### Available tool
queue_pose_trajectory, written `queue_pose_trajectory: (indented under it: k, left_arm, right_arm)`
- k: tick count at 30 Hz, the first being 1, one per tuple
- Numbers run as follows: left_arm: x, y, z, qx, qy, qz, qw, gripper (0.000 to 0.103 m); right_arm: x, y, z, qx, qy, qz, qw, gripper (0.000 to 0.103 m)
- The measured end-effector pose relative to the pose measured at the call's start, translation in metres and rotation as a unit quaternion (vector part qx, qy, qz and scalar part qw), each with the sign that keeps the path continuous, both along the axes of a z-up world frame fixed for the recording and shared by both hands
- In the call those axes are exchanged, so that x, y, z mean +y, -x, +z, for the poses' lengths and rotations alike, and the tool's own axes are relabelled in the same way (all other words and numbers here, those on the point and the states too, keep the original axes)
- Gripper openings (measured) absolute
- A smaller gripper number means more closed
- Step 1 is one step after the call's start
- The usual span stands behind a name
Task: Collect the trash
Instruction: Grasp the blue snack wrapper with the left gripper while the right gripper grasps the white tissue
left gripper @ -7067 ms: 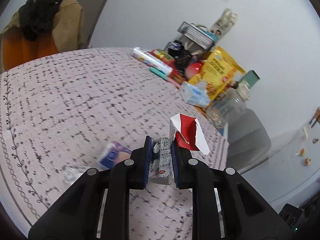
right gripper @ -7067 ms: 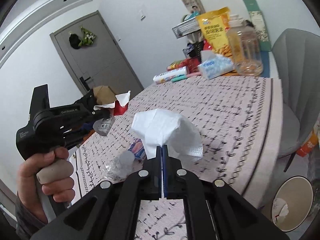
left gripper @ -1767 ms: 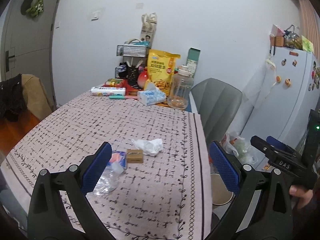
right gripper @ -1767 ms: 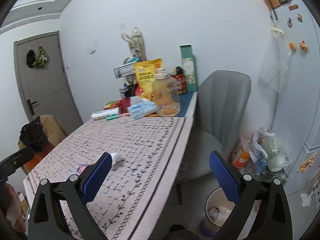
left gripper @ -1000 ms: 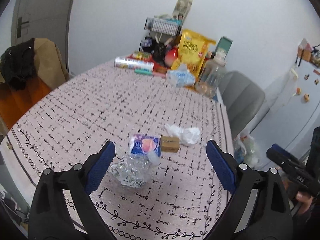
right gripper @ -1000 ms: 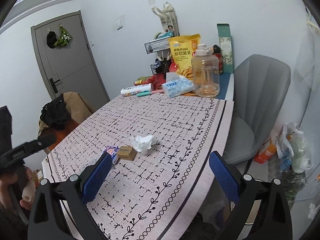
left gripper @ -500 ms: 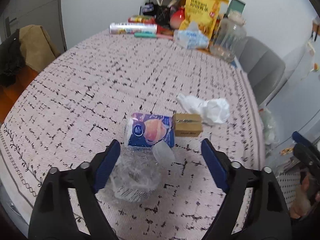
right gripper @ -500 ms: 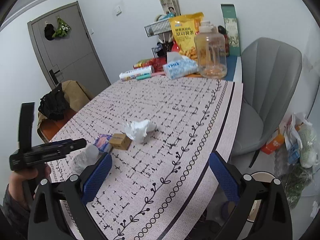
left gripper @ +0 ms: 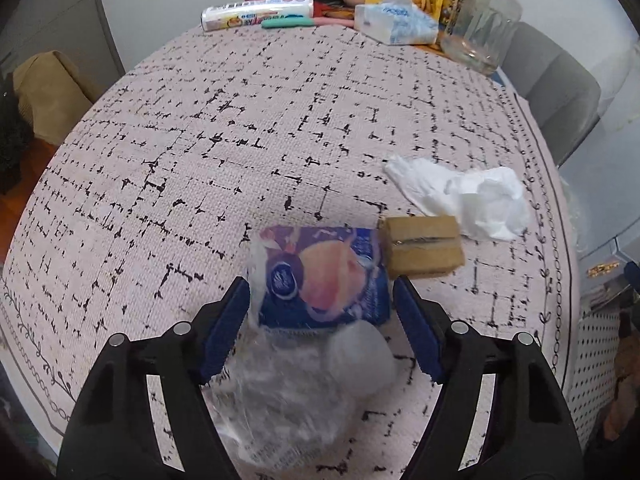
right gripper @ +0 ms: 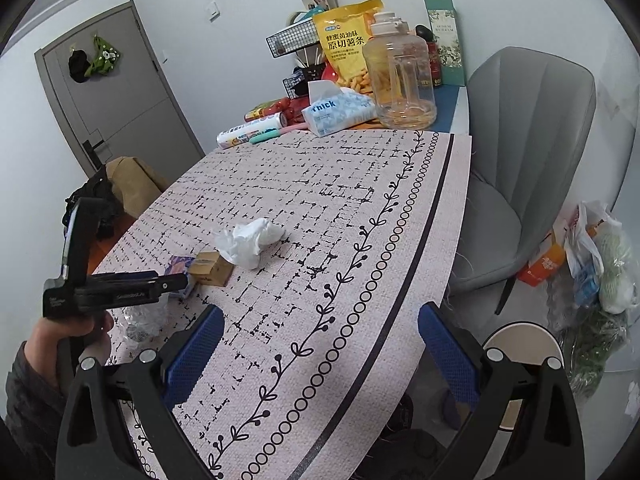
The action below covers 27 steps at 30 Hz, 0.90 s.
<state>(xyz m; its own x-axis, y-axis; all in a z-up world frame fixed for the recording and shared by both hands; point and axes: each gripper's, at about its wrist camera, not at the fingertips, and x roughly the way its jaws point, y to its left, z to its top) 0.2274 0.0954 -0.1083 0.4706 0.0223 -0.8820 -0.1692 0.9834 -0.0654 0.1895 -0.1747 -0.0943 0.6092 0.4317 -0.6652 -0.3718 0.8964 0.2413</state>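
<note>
A crushed clear plastic bottle (left gripper: 316,320) with a purple peach label lies on the patterned tablecloth (left gripper: 240,128). My left gripper (left gripper: 320,312) is open, its blue pads on either side of the bottle. A small brown cardboard box (left gripper: 420,246) and a crumpled white tissue (left gripper: 480,196) lie just right of it. In the right wrist view my right gripper (right gripper: 320,340) is open and empty above the table's near edge; the bottle (right gripper: 140,320), box (right gripper: 210,266) and tissue (right gripper: 252,240) lie to its left, under the left gripper (right gripper: 176,280).
A round trash bin (right gripper: 528,344) stands on the floor beside a grey chair (right gripper: 528,152). At the table's far end stand a tissue pack (right gripper: 340,112), a clear jug (right gripper: 400,72), a yellow snack bag (right gripper: 344,44) and a wire rack. Bags lie on the floor at right.
My left gripper has come down and forward around the crushed bottle, its jaws narrower than before. The right gripper has stayed open and drifted a little toward the table edge.
</note>
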Motion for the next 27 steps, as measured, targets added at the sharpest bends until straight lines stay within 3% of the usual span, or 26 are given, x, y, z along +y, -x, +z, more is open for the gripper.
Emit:
queue_pose_trajectory:
  k: [12,20,22,27]
  left_arm:
    - [0.013,-0.017,-0.009,0.013,-0.004,0.002,0.9999,0.068]
    - [0.009,-0.026,-0.014,0.024,-0.018,-0.007,0.9995,0.076]
    - [0.011,-0.026,-0.012,0.020,-0.018,-0.001,0.9996,0.071]
    - [0.024,-0.021,-0.008,0.012,-0.015,0.023,0.9996,0.042]
  right_arm:
    - [0.033,-0.017,0.002,0.013,0.001,0.039,0.999,0.095]
    - [0.080,-0.049,0.000,0.026,0.017,0.059,0.998,0.095]
    - [0.090,-0.057,-0.002,0.032,0.018,0.061,0.997,0.095]
    - [0.113,-0.070,-0.009,0.043,0.027,0.071,0.996,0.095]
